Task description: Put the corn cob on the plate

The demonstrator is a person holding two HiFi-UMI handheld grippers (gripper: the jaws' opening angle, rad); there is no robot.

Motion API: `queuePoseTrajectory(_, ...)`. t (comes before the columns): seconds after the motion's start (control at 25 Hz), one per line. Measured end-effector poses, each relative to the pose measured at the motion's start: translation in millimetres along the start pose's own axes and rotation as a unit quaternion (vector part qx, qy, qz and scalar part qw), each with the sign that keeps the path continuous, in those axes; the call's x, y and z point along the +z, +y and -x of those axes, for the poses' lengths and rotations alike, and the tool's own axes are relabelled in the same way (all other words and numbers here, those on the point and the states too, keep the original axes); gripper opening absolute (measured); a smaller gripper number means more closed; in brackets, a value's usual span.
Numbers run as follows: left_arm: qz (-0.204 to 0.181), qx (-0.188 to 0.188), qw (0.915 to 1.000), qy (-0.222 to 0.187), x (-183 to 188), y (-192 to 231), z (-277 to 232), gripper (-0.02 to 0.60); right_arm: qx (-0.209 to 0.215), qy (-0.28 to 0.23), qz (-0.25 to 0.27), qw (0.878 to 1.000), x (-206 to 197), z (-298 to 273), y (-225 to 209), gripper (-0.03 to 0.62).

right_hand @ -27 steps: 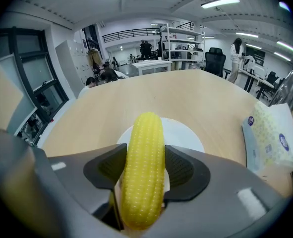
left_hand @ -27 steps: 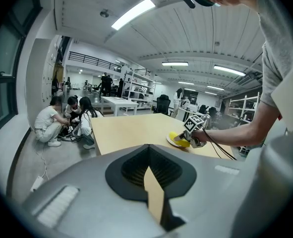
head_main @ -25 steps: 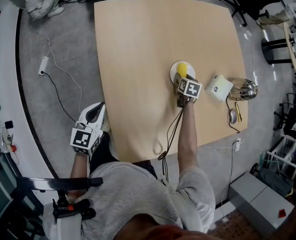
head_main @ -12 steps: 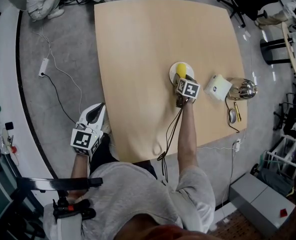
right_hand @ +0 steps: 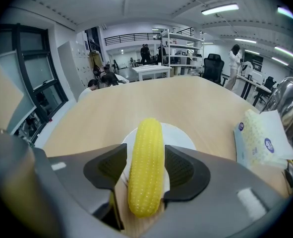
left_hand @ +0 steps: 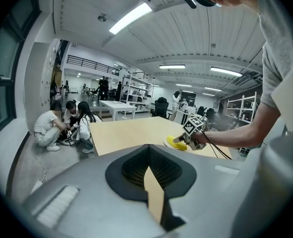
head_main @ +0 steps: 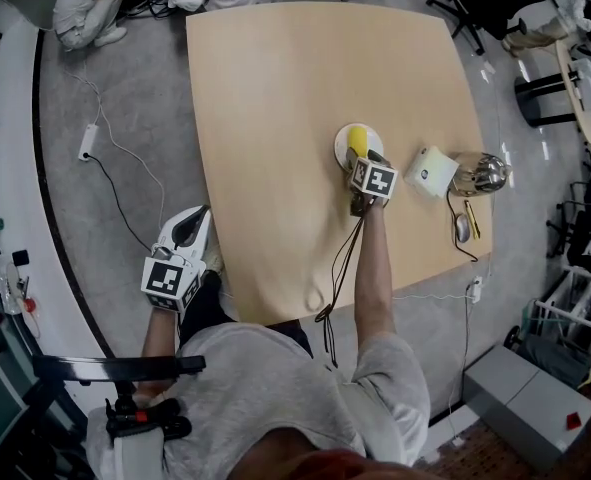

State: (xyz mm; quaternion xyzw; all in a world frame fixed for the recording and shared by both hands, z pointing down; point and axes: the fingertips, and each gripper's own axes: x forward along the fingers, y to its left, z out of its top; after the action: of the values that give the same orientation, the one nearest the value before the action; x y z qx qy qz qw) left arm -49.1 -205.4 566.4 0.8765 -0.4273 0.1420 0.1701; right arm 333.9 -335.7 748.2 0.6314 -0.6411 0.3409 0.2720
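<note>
We stand in a large open-plan lab. Strip lights (left_hand: 131, 16) line a ribbed ceiling, and a railed mezzanine (right_hand: 131, 37) runs above metal shelving racks (right_hand: 178, 43), white worktables (right_hand: 153, 71) and office chairs (right_hand: 214, 66). A power strip (head_main: 87, 131) lies on the grey floor (head_main: 125, 78) beside the pale wooden surface (head_main: 305, 78).

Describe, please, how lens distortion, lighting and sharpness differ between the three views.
Head view: even light, the pale wooden table bowed outward at its edges. Left gripper view: strong fisheye, dark corners, bright ceiling strips, the left tongs filling the lower frame. Right gripper view: same fisheye, the yellow corn cob sharp in the right tongs.
</note>
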Motion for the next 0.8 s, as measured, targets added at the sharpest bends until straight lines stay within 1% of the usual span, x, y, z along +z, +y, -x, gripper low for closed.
queuePoseTrajectory(0.28,-0.016,-0.013,0.9998,-0.008,8.6,-4.6,0.6,0.02,-0.003,-0.017,-0.003,1.0,-0.7,14.1,1.7,0.247)
queuePoseTrajectory(0.8,-0.051,-0.055,0.9967,-0.03,33.8,-30.0,3.8,0.02,-0.013,-0.067,-0.01,0.998,-1.9,76.4,-4.2,0.243)
